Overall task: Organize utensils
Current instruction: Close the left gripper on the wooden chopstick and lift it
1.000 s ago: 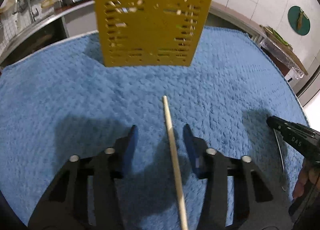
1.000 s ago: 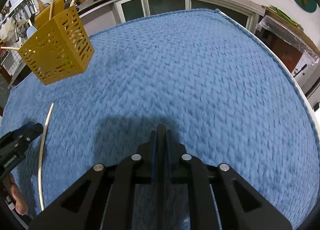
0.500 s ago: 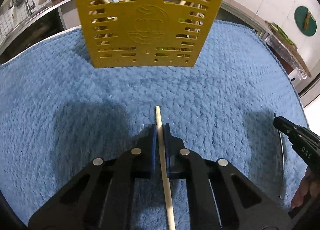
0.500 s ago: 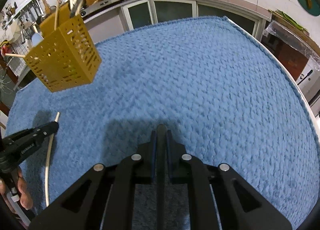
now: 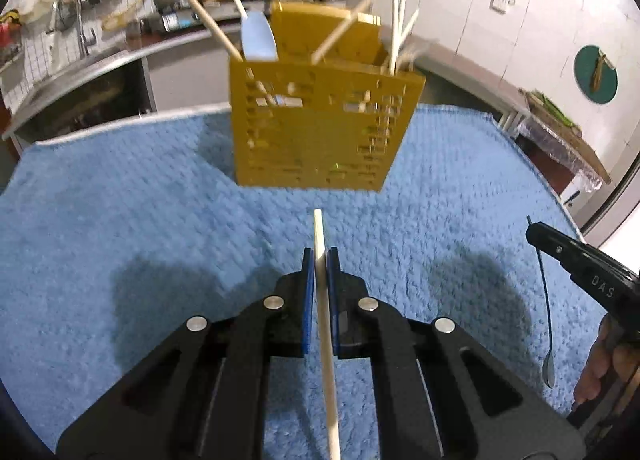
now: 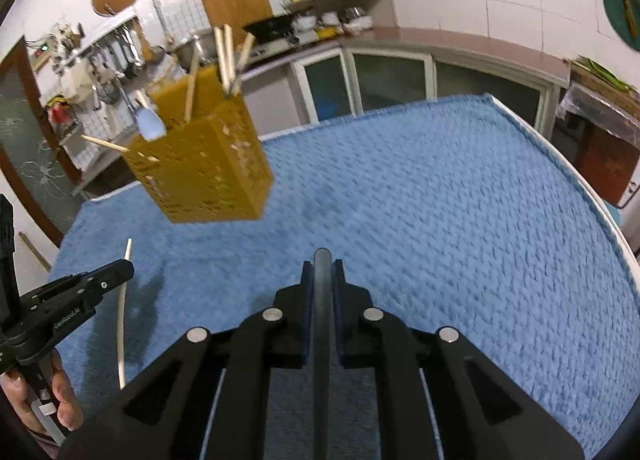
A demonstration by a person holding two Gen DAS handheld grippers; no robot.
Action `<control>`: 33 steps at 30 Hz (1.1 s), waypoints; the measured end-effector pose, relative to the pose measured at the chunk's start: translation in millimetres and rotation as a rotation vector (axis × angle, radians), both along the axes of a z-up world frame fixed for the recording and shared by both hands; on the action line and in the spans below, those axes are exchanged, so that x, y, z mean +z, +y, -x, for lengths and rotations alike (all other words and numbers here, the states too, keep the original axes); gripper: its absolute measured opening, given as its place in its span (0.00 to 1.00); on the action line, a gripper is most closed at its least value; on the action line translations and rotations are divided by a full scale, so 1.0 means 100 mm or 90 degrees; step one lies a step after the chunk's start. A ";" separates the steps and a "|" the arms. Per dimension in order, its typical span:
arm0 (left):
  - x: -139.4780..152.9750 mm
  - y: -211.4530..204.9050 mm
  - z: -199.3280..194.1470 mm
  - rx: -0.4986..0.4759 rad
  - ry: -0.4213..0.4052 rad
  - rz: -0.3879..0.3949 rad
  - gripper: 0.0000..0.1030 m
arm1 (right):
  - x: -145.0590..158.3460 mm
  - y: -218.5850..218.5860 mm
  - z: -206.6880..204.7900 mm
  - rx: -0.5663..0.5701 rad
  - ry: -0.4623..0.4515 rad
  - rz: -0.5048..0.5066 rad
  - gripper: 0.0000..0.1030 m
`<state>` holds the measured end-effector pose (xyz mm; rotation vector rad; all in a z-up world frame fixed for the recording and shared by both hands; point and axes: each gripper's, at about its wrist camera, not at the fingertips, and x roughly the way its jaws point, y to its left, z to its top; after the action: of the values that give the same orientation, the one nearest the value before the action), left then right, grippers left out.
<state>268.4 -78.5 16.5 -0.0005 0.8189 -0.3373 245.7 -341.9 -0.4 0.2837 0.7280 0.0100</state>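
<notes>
- Left tongs [image 5: 319, 260]: clamped on a chopstick [image 5: 325, 324], its long axis pointing ahead.
- Right tongs [image 6: 322, 274]: clamped on a dark spoon [image 6: 321, 340].
- Yellow basket [image 5: 320, 128]: straight ahead of left tongs, on the blue-covered counter [image 5: 120, 220].

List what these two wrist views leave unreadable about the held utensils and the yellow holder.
- Chopstick, left wrist view: its rear end is cut off by the bottom edge.
- Dark utensil, right wrist view: the right tongs cover all but the handle, so its type is unclear there.
- Yellow holder: motion blur and its slotted walls hide the inner compartments and what sits in each.
</notes>
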 end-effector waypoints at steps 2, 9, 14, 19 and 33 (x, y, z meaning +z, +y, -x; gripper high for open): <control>0.10 0.07 0.04 0.004 -0.018 0.010 0.05 | 0.08 0.04 0.03 0.009 -0.020 0.002 0.09; 0.37 0.27 0.21 0.017 -0.082 0.043 0.05 | 0.28 0.17 0.11 0.042 -0.072 -0.002 0.09; 0.48 0.35 0.26 0.021 -0.110 0.059 0.05 | 0.41 0.21 0.19 0.047 -0.131 -0.006 0.09; 0.49 0.42 0.24 0.027 -0.122 0.070 0.05 | 0.51 0.28 0.21 0.056 -0.173 0.001 0.09; 0.57 0.58 0.12 0.025 -0.127 0.089 0.05 | 0.54 0.39 0.13 0.066 -0.172 -0.017 0.09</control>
<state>256.2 -20.6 73.2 -0.1113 0.5963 -0.3509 232.6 -303.0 53.2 0.2632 0.4734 0.1538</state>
